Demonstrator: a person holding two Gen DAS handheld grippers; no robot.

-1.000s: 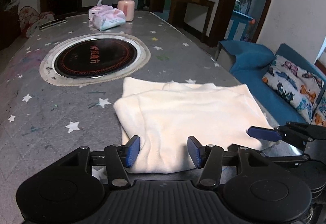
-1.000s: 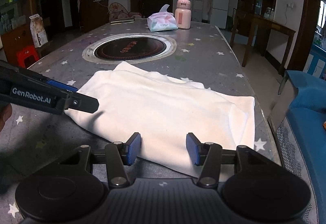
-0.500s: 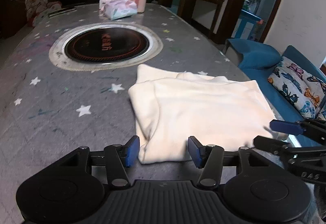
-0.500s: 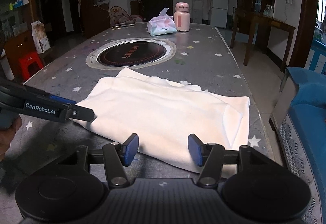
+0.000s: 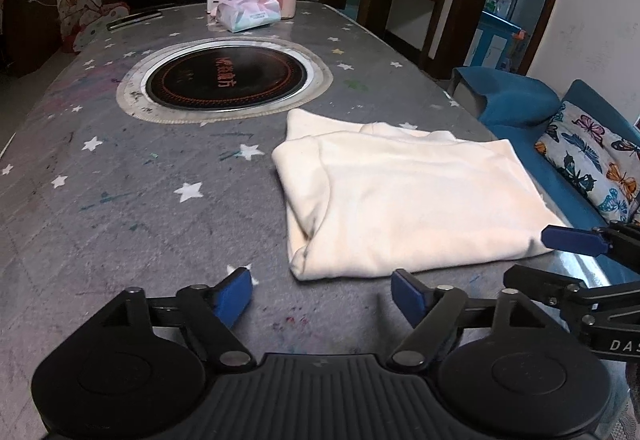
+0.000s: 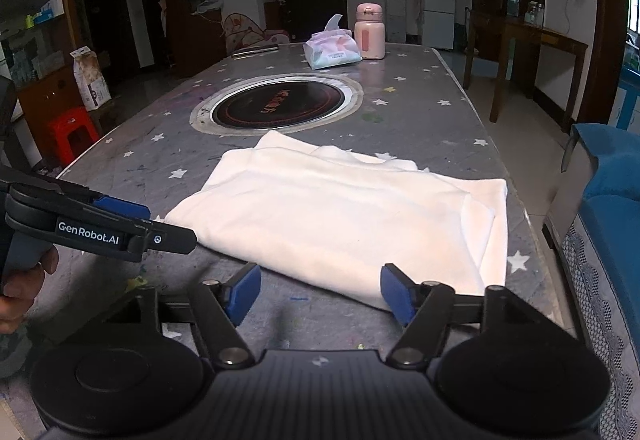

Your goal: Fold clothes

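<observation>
Folded cream garment [image 5: 404, 199] flat on table [image 5: 120, 224], left claw [image 5: 322, 298] spread, right claw [image 6: 320, 294] spread

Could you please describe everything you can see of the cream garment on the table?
The cream garment is soft, fleecy-looking cloth, folded into a flat, roughly rectangular stack of layers, one lower layer peeking out at the far edge. It lies on the star-patterned table near its right edge, before the round cooktop. Neither gripper touches it.

Garment [image 5: 404, 199]: soft cream cloth, matt.
Tabletop [image 5: 120, 207]: grey, scuffed, slight sheen.
Cooktop [image 5: 226, 79]: glossy black glass, metal rim.
</observation>
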